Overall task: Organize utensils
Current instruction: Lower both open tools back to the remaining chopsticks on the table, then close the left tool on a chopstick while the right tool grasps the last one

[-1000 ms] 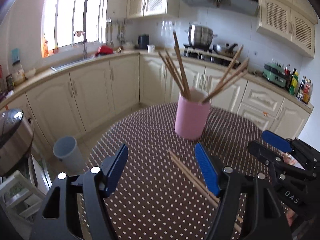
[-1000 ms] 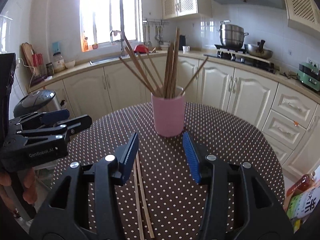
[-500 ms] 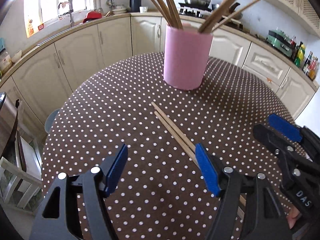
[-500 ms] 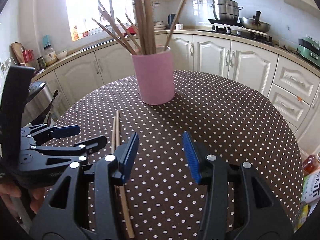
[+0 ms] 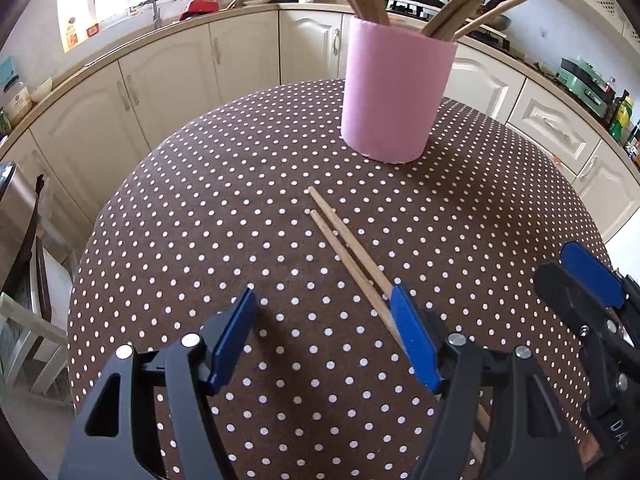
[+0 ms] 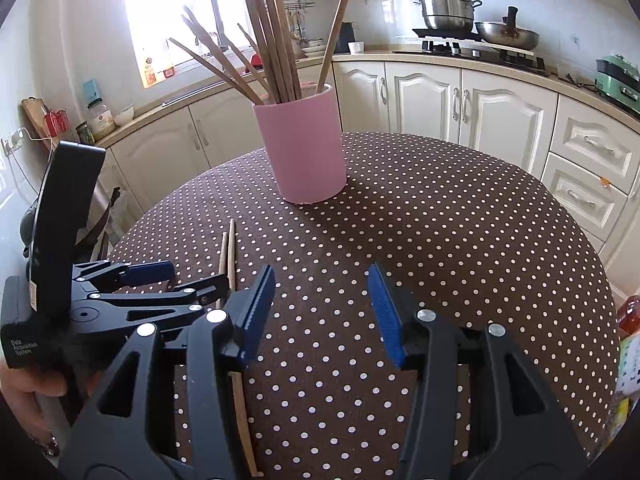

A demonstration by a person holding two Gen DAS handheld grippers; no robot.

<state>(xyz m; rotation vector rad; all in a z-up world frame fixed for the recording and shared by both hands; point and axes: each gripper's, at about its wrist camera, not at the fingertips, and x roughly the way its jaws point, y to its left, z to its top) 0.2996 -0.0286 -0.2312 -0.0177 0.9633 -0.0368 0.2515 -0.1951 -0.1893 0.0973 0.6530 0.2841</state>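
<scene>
Two slim wooden chopsticks [image 5: 348, 248] lie side by side, nearly parallel, flat on the table [image 5: 200, 216], their far ends pointing toward a pink holder [image 5: 394, 92] that stands upright near the table's far edge, well apart from them. The holder is a plain matte cylinder with straight walls, and a bundle of darker wooden chopsticks [image 6: 276, 40] fans out of its open top. The table is round and covered with a brown cloth printed in small white dots. The left tongs [image 5: 322, 340] hover just above the cloth with blue ribbed pads spread wide and nothing between them; the right-hand pad [image 5: 414, 344] overlaps the near part of the loose pair, though whether it touches the sticks cannot be told from this angle. The right tongs [image 6: 322, 312] stand released too, their jaws having just been opening, with only dotted cloth in the gap; the loose pair passes under their left black arm. Seen from the right wrist, the black body of the left tool bears small white lettering that seems to read "Data Acquisition System", and a hand [image 6: 34, 396] grips it below. From the left wrist, the right tool's frame shows the letters "DA" at the edge of view.
</scene>
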